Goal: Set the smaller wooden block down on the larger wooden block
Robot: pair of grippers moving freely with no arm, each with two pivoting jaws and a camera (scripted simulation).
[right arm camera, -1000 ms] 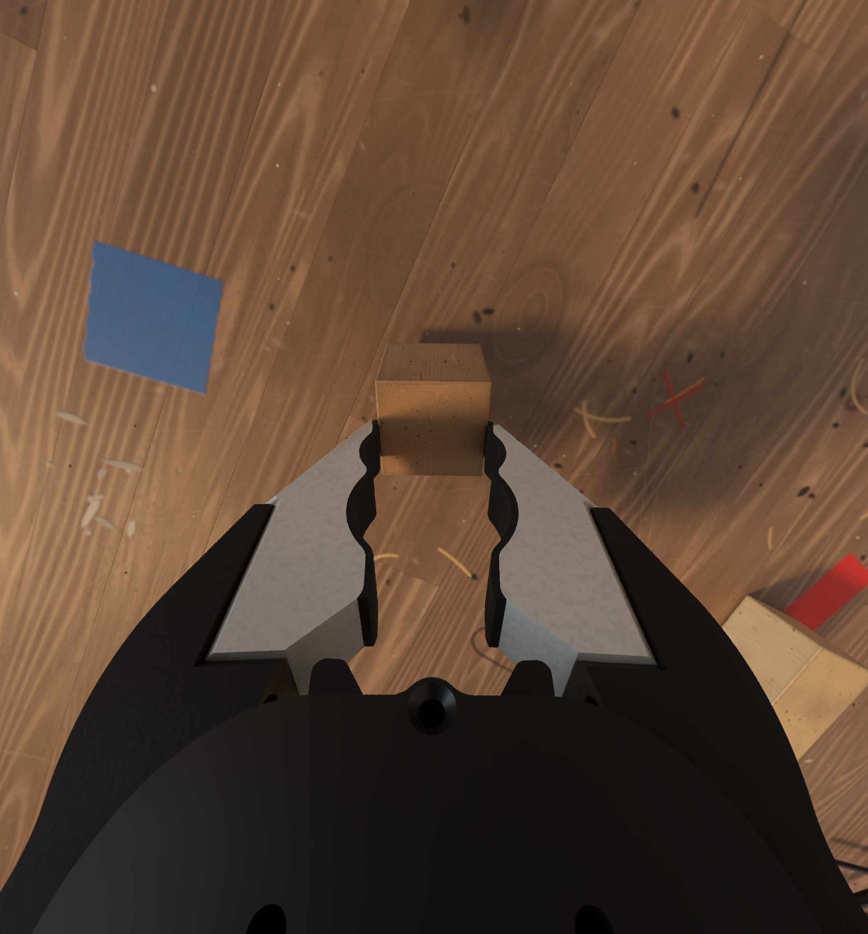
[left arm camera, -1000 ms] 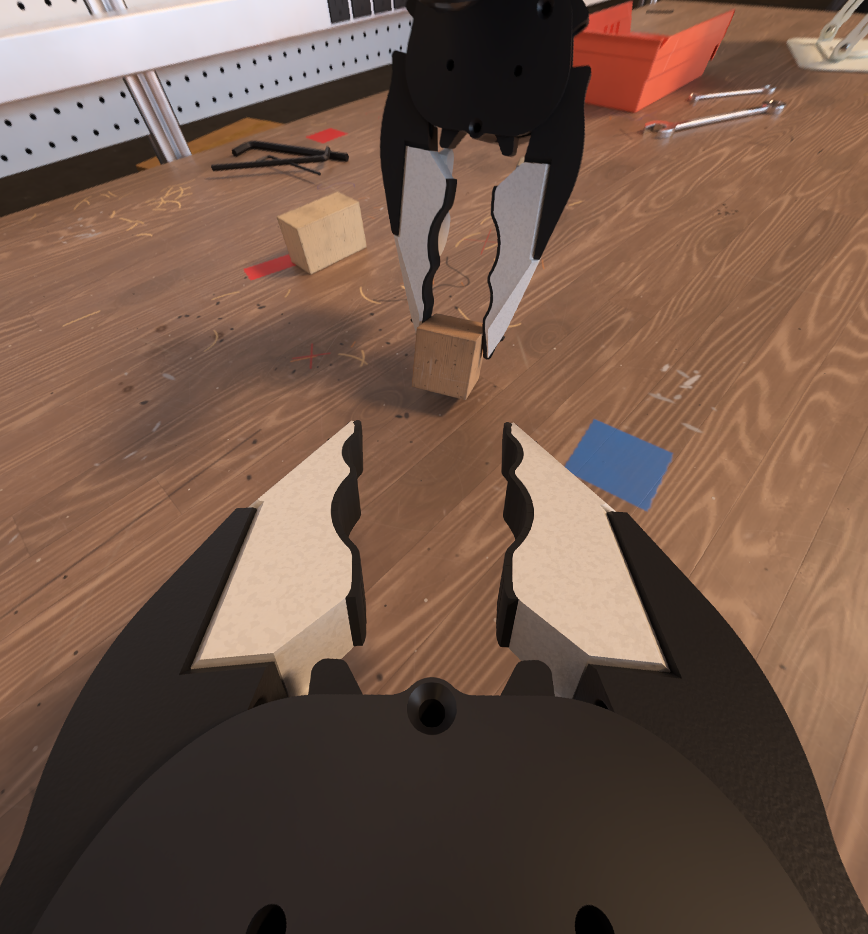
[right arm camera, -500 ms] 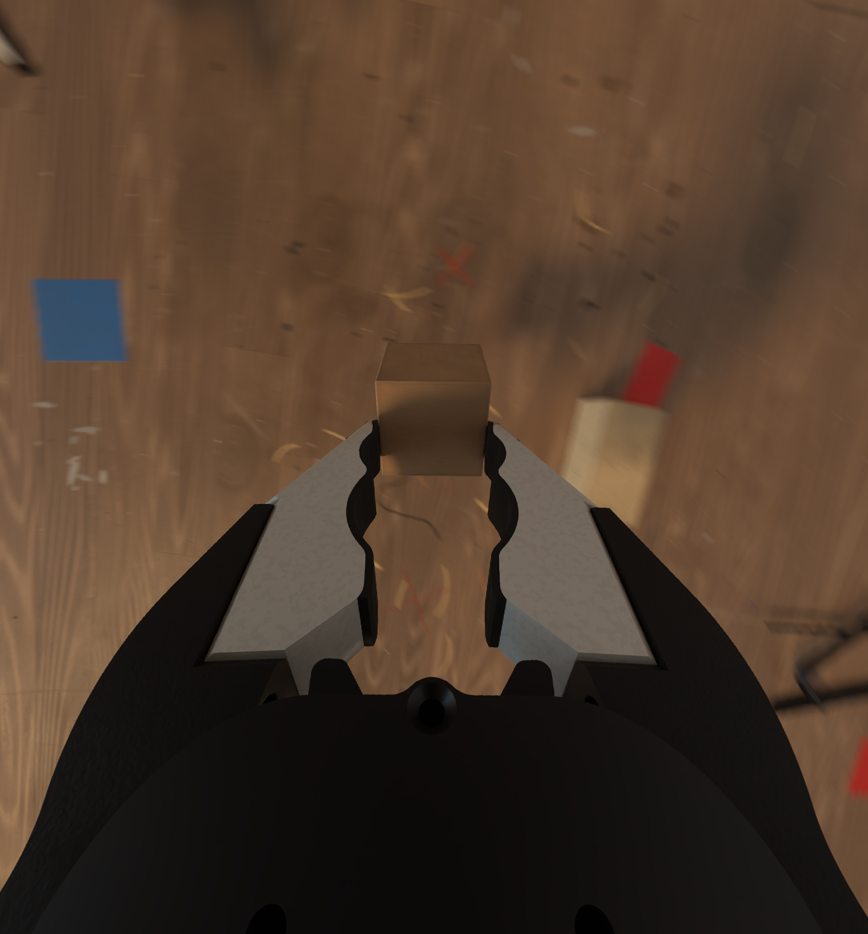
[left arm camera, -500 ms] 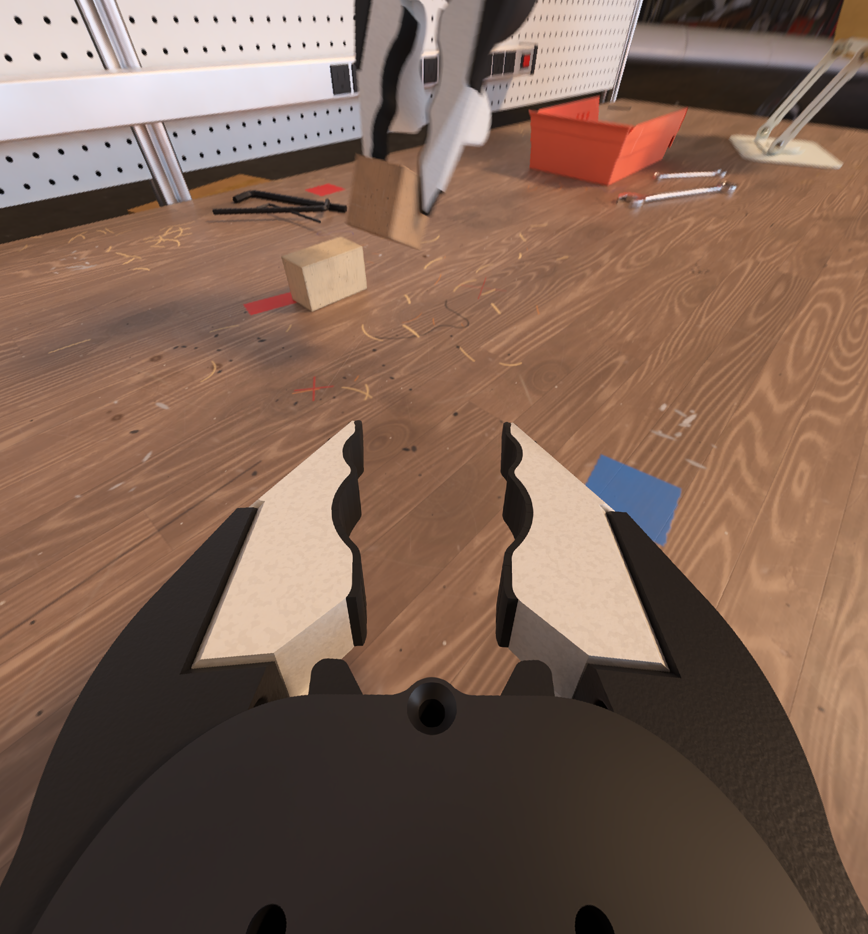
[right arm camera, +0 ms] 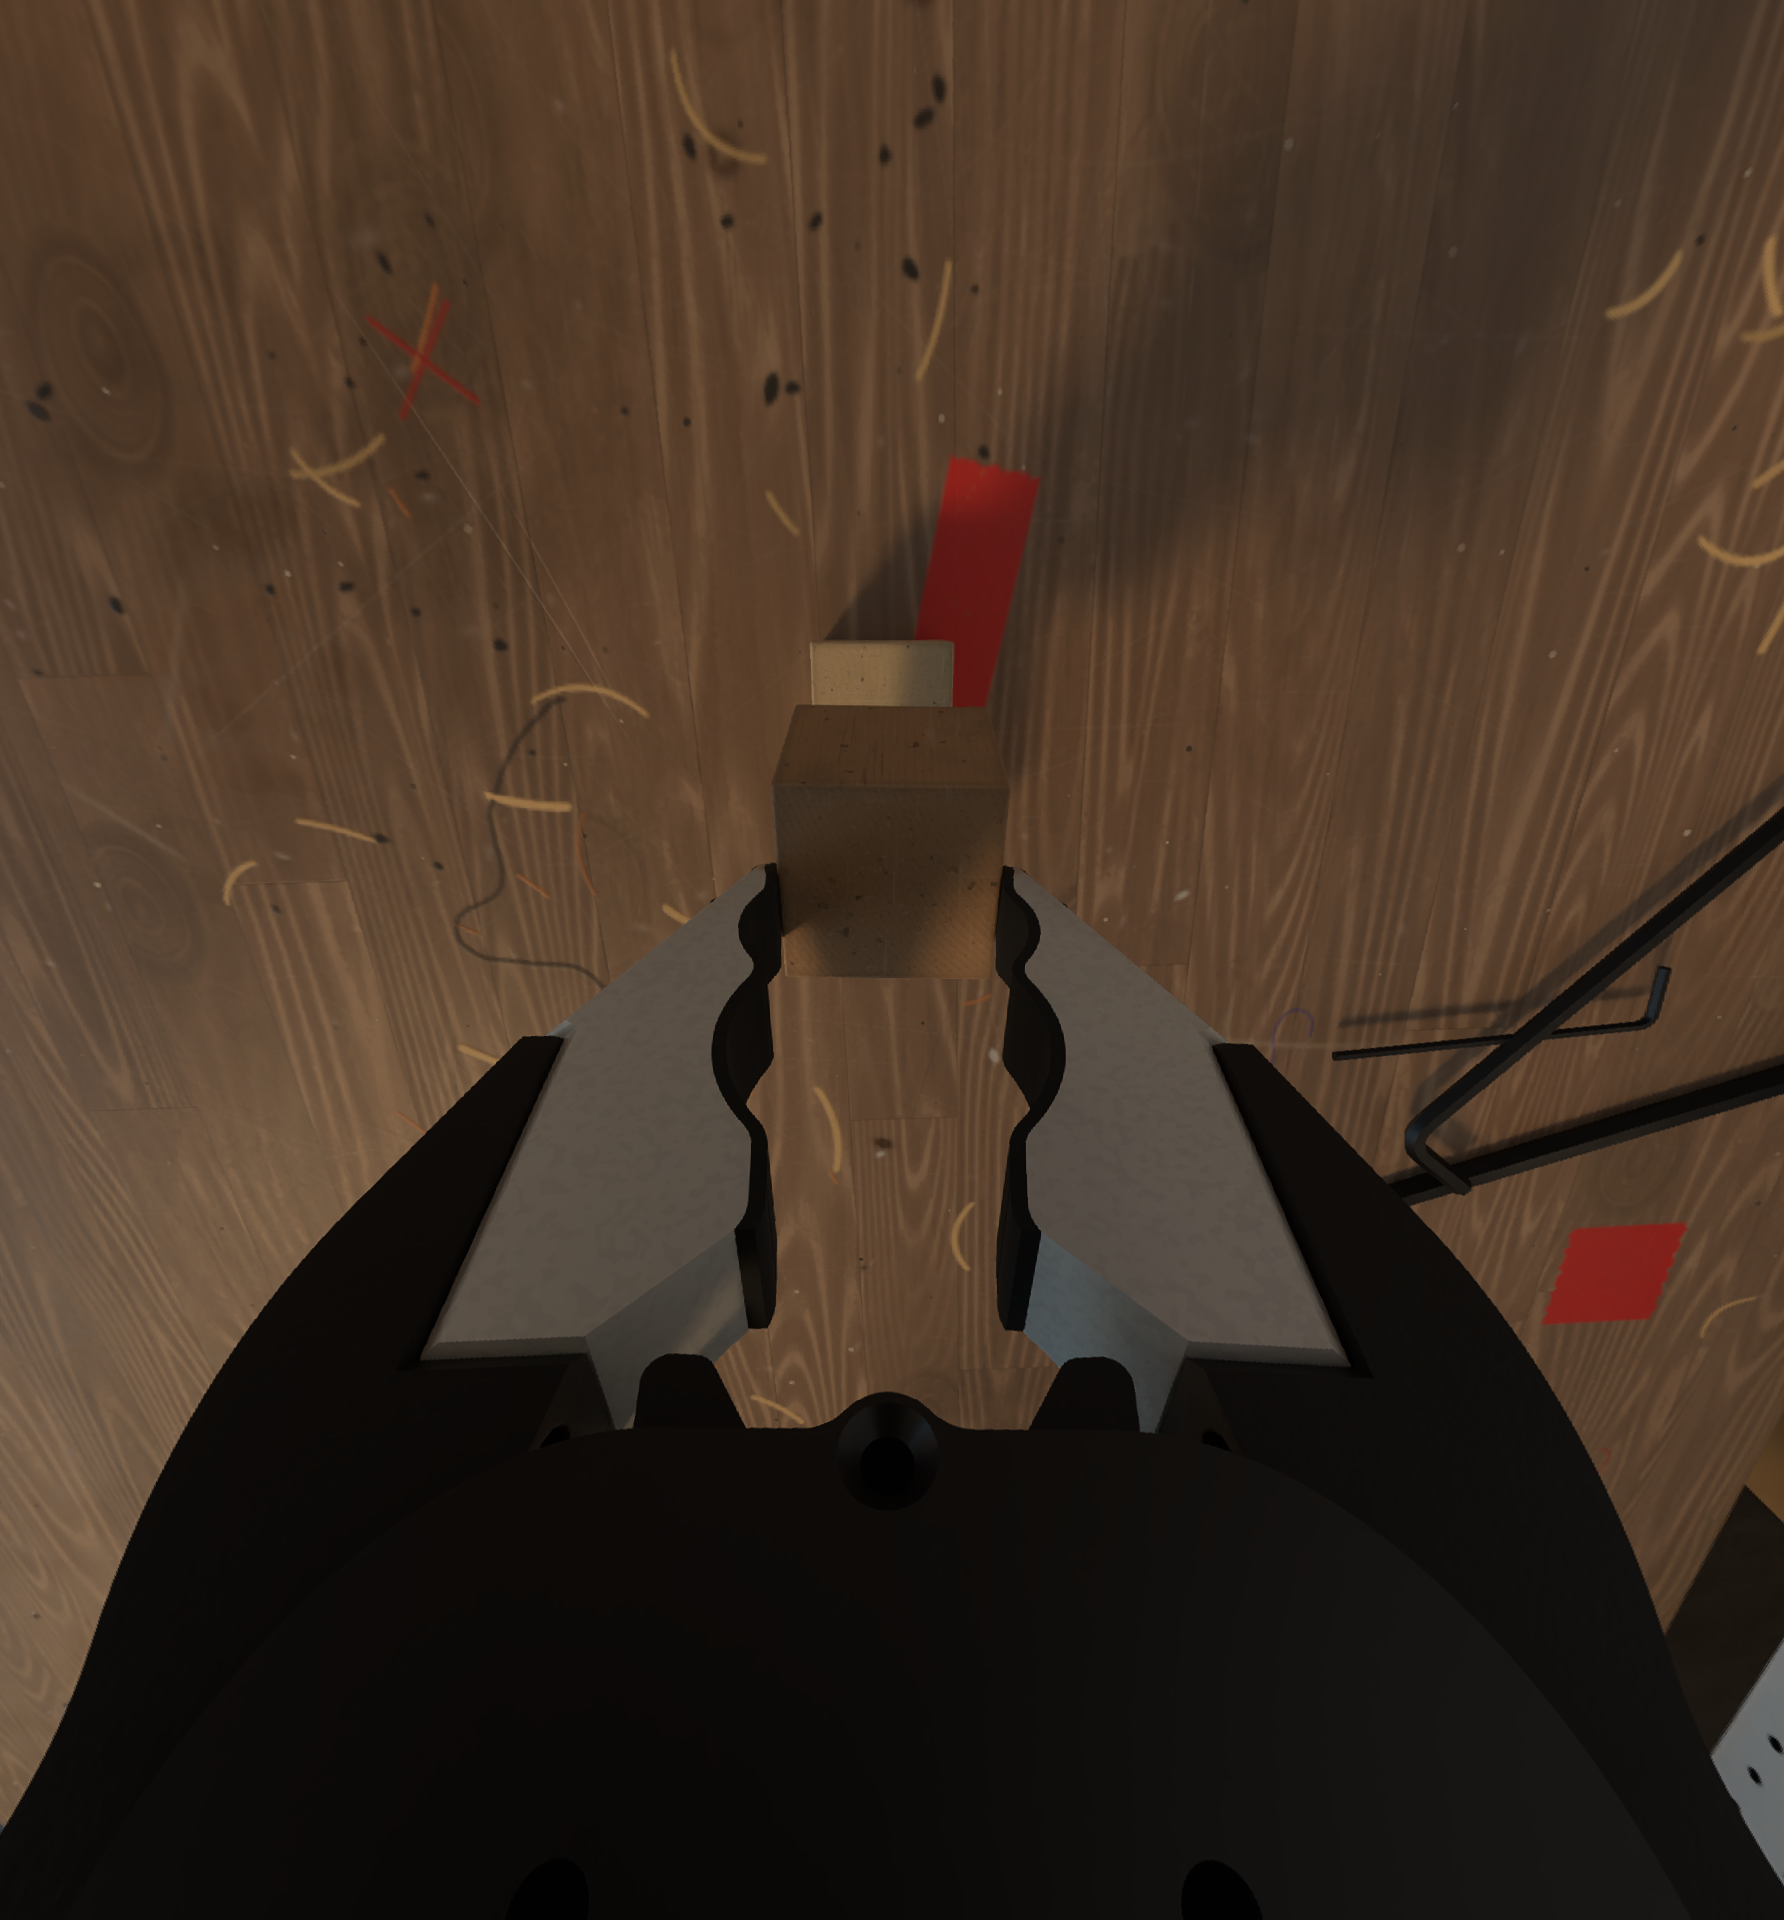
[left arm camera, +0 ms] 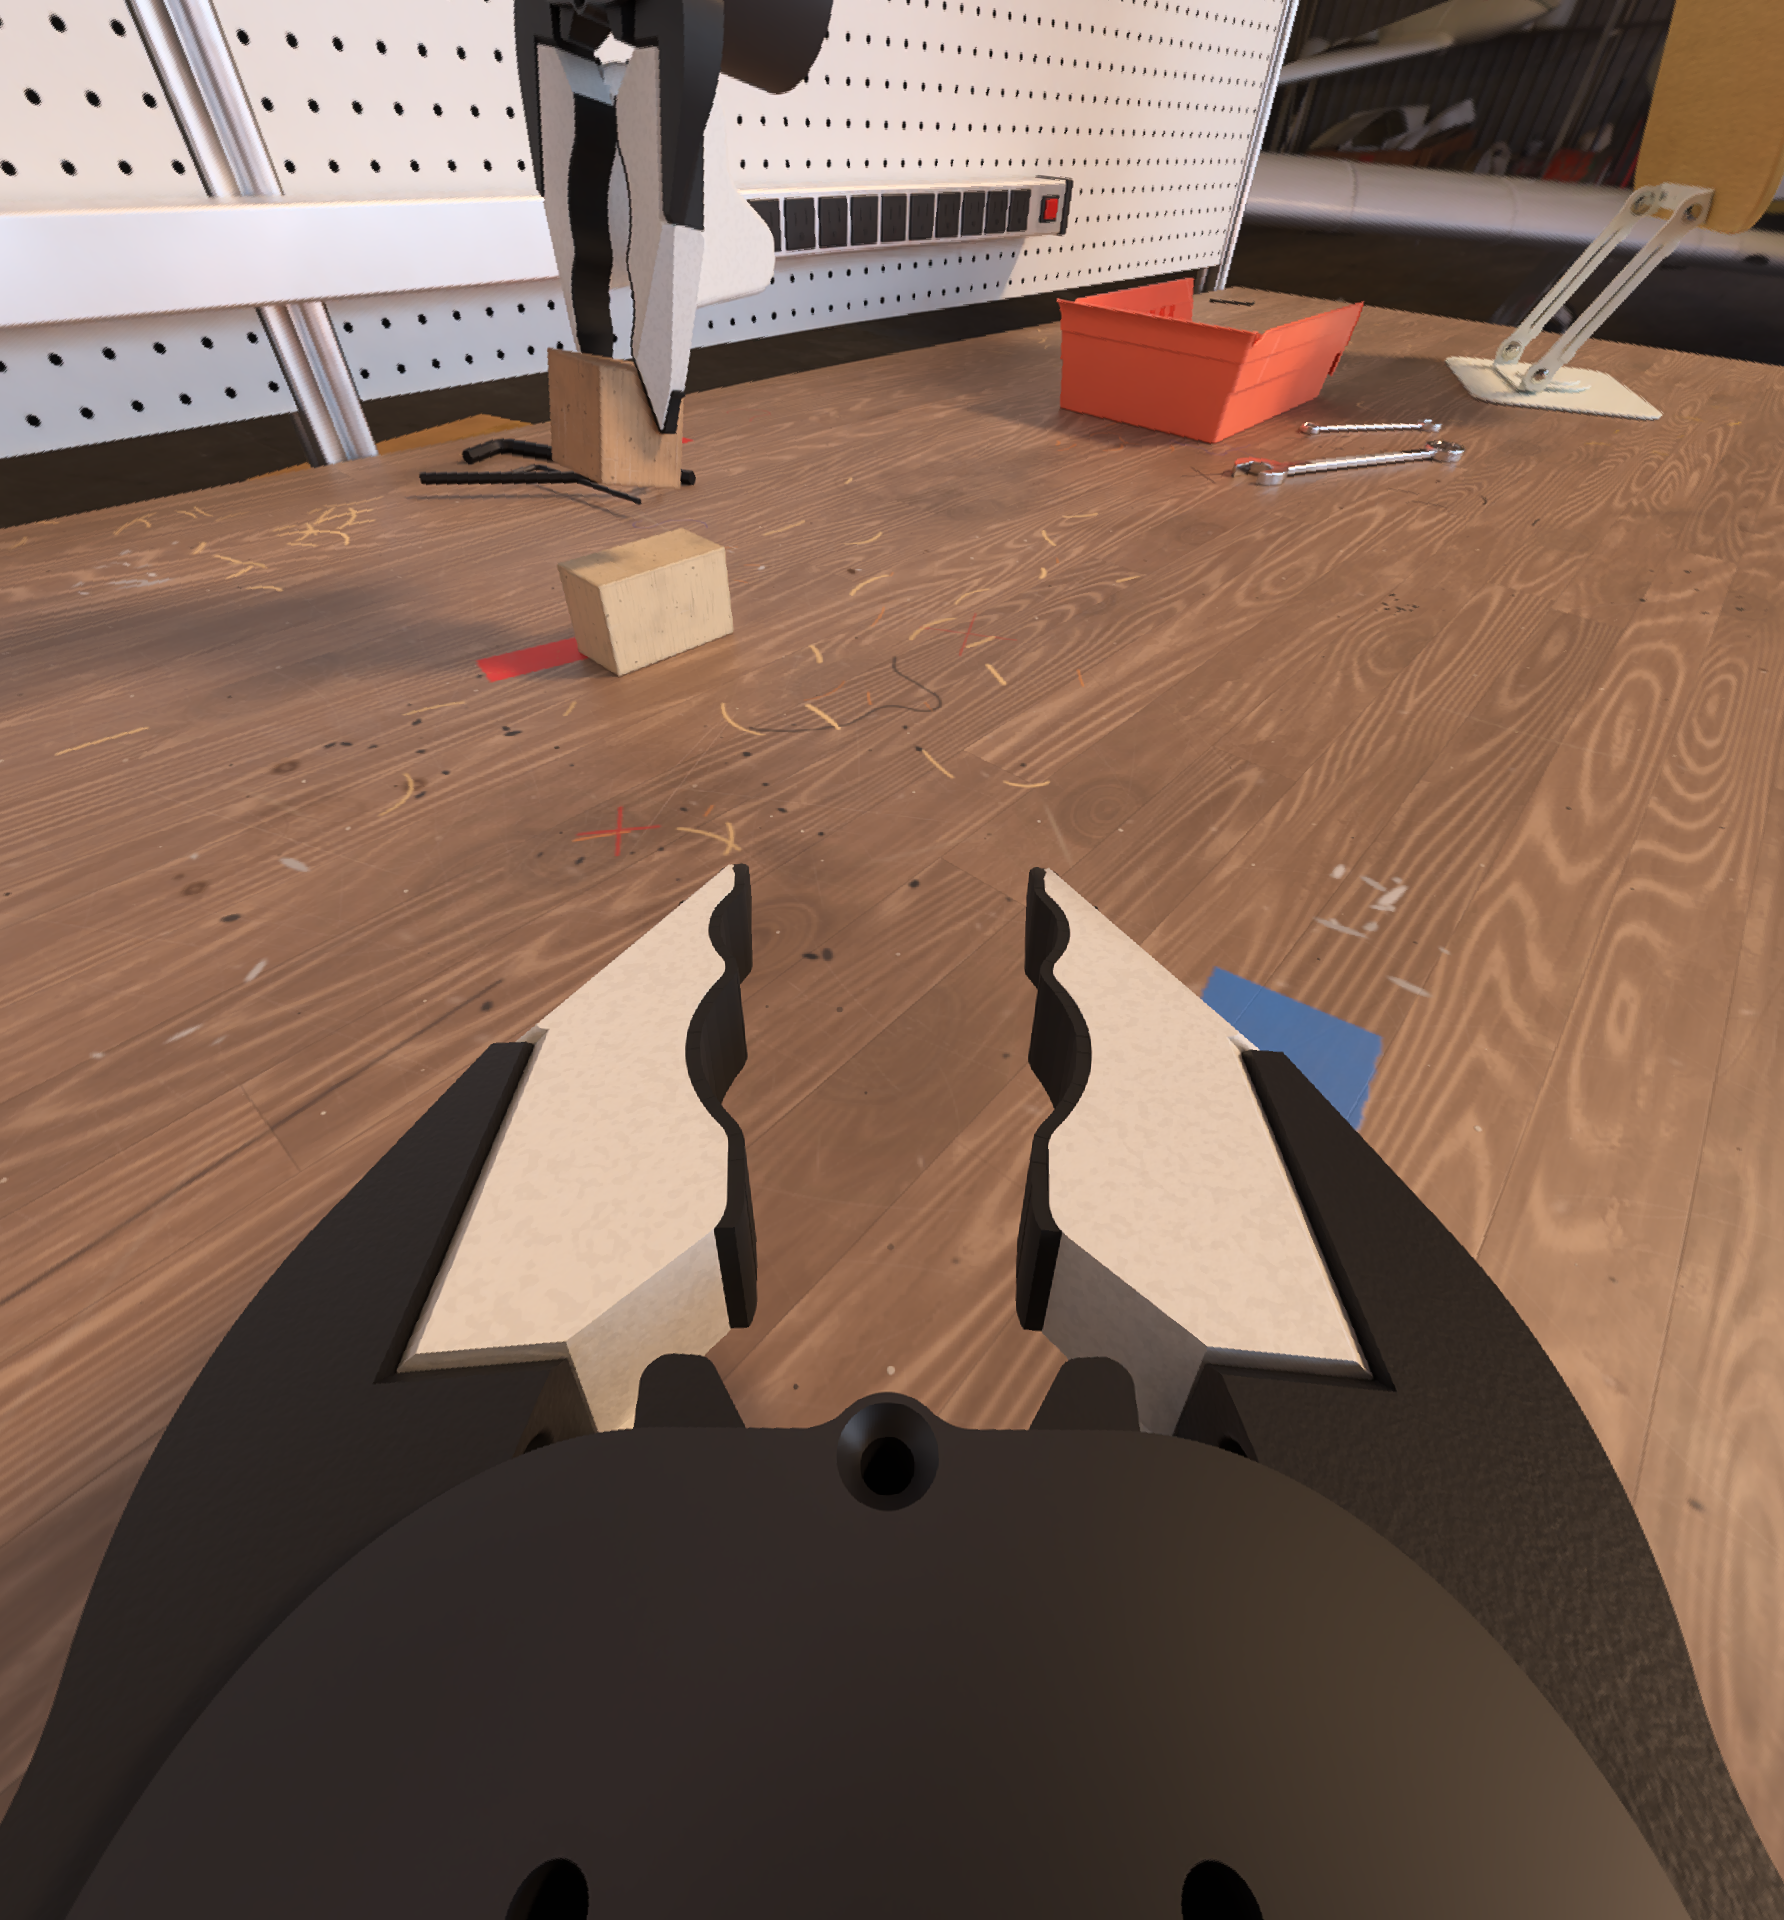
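Observation:
My right gripper [right arm camera: 888,883] is shut on the smaller, darker wooden block [right arm camera: 888,842] and holds it in the air. In the left wrist view the same gripper [left arm camera: 623,395] hangs high at the back with the block [left arm camera: 607,431] between its fingertips, above and behind the larger pale wooden block [left arm camera: 649,597]. In the right wrist view the larger block [right arm camera: 880,672] shows just past the held block, mostly hidden by it. My left gripper [left arm camera: 886,883] is open and empty, low over the wooden table, well in front of both blocks.
A red tape strip [right arm camera: 974,566] lies by the larger block. Black hex keys [right arm camera: 1594,997] lie at the back. An orange bin [left arm camera: 1205,358], two wrenches [left arm camera: 1350,457], a lamp base [left arm camera: 1553,384] and a blue patch [left arm camera: 1298,1039] are to the right. A pegboard [left arm camera: 971,94] backs the table.
My right gripper has lifted the smaller block off the table and carried it back and left, over the larger block. My left gripper has stayed open and tilted up a little.

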